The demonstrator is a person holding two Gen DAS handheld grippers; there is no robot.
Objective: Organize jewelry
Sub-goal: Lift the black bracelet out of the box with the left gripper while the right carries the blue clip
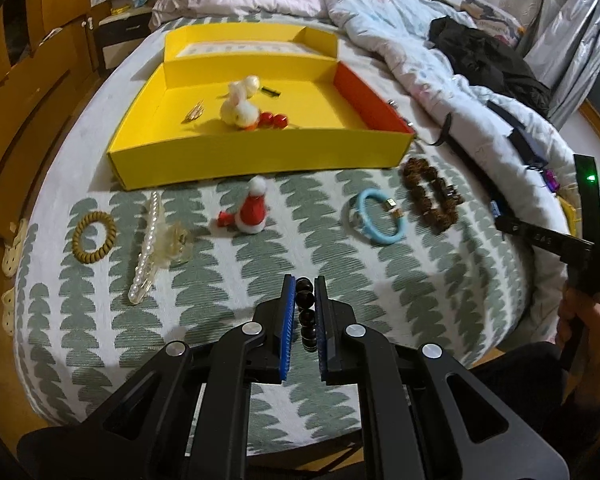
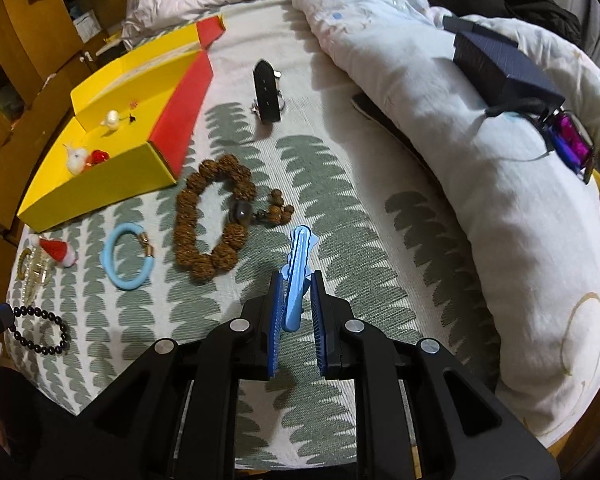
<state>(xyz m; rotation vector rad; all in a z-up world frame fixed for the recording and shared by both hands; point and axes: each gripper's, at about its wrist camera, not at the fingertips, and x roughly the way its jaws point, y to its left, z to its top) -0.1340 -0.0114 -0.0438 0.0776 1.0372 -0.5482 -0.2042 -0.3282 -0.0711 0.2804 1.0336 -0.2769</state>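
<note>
My left gripper [image 1: 304,280] is shut on a black bead bracelet [image 1: 305,312], which also shows in the right wrist view [image 2: 44,330] hanging from the left gripper's tip. My right gripper [image 2: 296,276] is shut on a light blue hair clip [image 2: 298,276]. The yellow box [image 1: 260,156] lies ahead with a white plush rabbit [image 1: 240,106], red beads [image 1: 272,120] and small clips inside. On the bedspread lie a brown bead bracelet [image 2: 214,216], a blue hair tie [image 2: 126,258], a Santa hat clip [image 1: 252,210], a pearl clip [image 1: 146,250] and a tan coil hair tie [image 1: 94,236].
A crumpled duvet [image 2: 440,120] fills the right side with a dark blue box [image 2: 500,64] and black clothing [image 1: 484,56] on it. A black strap [image 2: 266,92] lies beyond the brown bracelet. Wooden cabinets [image 1: 20,80] stand at the left.
</note>
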